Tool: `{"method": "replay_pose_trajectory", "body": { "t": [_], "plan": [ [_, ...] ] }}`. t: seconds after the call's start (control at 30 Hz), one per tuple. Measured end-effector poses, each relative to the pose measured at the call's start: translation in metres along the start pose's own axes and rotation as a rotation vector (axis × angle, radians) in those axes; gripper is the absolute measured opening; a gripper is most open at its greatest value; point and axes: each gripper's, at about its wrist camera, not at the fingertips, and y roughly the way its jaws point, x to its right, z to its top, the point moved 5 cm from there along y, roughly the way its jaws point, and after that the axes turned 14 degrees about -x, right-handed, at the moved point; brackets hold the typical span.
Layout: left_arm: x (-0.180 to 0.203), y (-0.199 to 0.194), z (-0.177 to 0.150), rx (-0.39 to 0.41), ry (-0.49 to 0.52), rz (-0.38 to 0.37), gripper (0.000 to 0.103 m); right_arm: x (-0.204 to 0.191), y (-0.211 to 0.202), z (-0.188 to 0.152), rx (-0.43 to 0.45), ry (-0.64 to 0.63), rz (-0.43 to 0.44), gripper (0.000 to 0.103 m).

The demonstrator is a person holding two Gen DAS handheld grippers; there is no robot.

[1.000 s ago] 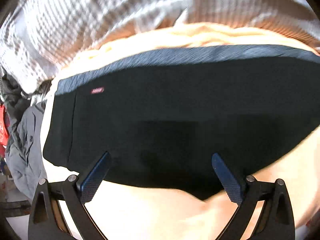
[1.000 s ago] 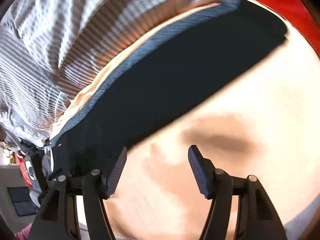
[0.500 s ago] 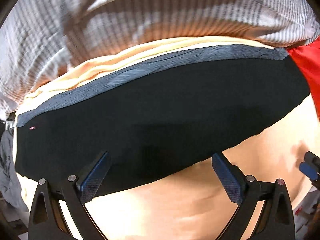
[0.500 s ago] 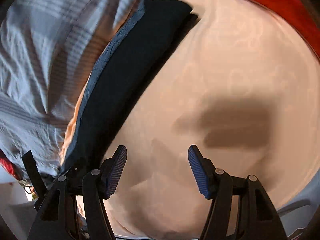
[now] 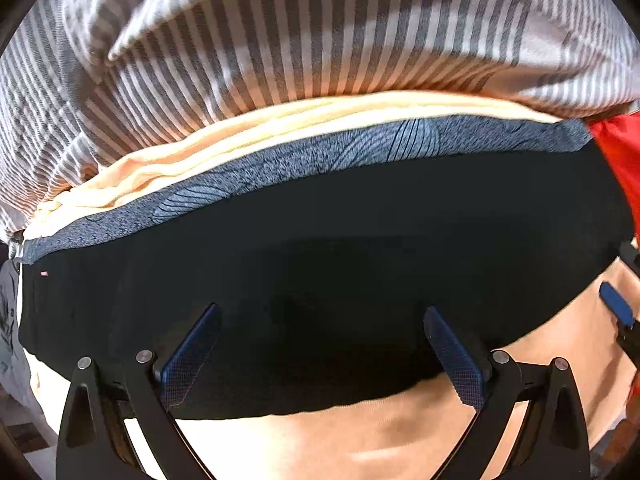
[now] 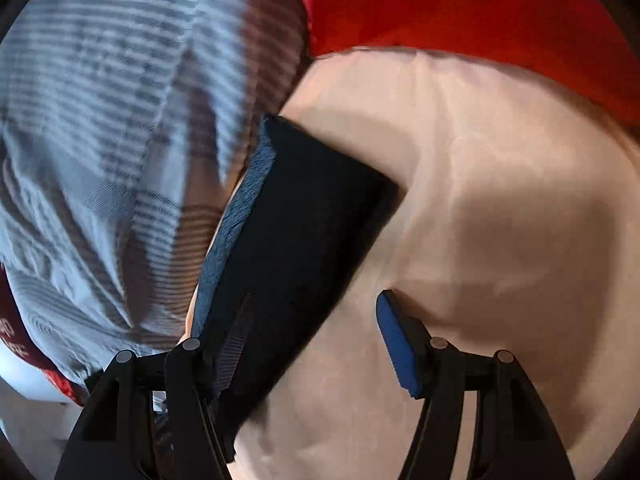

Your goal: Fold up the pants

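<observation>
The black pants [image 5: 320, 248] lie folded flat in a long band on a peach sheet [image 5: 360, 436], with a blue-grey patterned strip [image 5: 312, 152] along their far edge. My left gripper [image 5: 320, 352] is open and empty, its pads over the near edge of the pants. In the right wrist view the pants [image 6: 296, 232] run from lower left up to a squared end. My right gripper [image 6: 310, 344] is open and empty, its left finger over the pants and its right finger over the sheet. The right gripper's blue pad also shows in the left wrist view [image 5: 616, 310].
A grey-and-white striped duvet [image 5: 280, 40] is bunched beyond the pants; it also shows in the right wrist view [image 6: 100, 140]. A red cloth [image 6: 460, 4] lies at the far right end. The peach sheet [image 6: 500, 220] spreads to the right of the pants.
Both cameras have swung and pulled in: the pants now fill more of the left view, and the right view has turned toward the pants' end. Both grippers stayed open.
</observation>
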Motion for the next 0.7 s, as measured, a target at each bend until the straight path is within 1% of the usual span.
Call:
{"method": "replay_pose_trajectory", "body": {
  "t": [0.03,0.13,0.17,0.3,0.37,0.4,0.43,0.47,0.5,0.53,0.57,0.6,0.63,0.67,0.7],
  "plan": [
    [0.000,0.003,0.000,-0.005,-0.004,0.000,0.101,0.001,-0.001,0.007,0.010,-0.002,0.033,0.068],
    [0.000,0.009,-0.001,-0.016,-0.009,0.003,0.101,-0.002,0.003,0.012,0.013,-0.017,0.053,0.068],
    [0.000,0.010,-0.001,-0.016,-0.009,0.006,0.102,-0.003,0.005,0.015,0.014,-0.019,0.067,0.069],
    [0.005,0.007,0.001,-0.012,0.009,0.029,0.101,-0.010,0.014,0.028,0.023,-0.017,0.122,0.069],
    [0.013,0.000,0.001,-0.010,0.021,0.013,0.101,-0.015,0.020,0.035,0.014,-0.001,0.153,0.069],
    [0.016,-0.006,0.003,-0.003,0.027,0.003,0.101,-0.020,0.019,0.036,0.007,0.008,0.210,0.069],
    [0.019,-0.012,0.005,0.009,0.031,-0.005,0.101,-0.020,0.019,0.036,0.007,0.008,0.210,0.069],
    [0.022,-0.016,0.007,0.019,0.032,-0.012,0.101,-0.023,0.018,0.034,0.004,0.000,0.232,0.069],
    [0.026,-0.020,0.009,0.019,0.033,-0.020,0.101,-0.027,0.018,0.032,-0.004,-0.021,0.235,0.069],
    [0.029,-0.020,0.012,0.014,0.033,-0.028,0.101,-0.027,0.019,0.031,-0.014,-0.036,0.220,0.069],
    [0.031,-0.020,0.015,0.007,0.027,-0.033,0.101,-0.027,0.023,0.031,-0.030,-0.045,0.186,0.069],
    [0.034,-0.020,0.019,0.000,0.018,-0.038,0.101,-0.024,0.029,0.034,-0.051,-0.038,0.159,0.066],
    [0.036,-0.021,0.023,-0.004,0.011,-0.047,0.096,-0.022,0.032,0.037,-0.067,-0.023,0.157,0.061],
    [0.037,-0.025,0.026,0.001,0.001,-0.055,0.088,-0.020,0.034,0.040,-0.076,-0.009,0.159,0.041],
    [0.037,-0.026,0.035,0.007,-0.018,-0.062,0.071,-0.016,0.037,0.043,-0.095,0.007,0.145,0.016]
  ]
}}
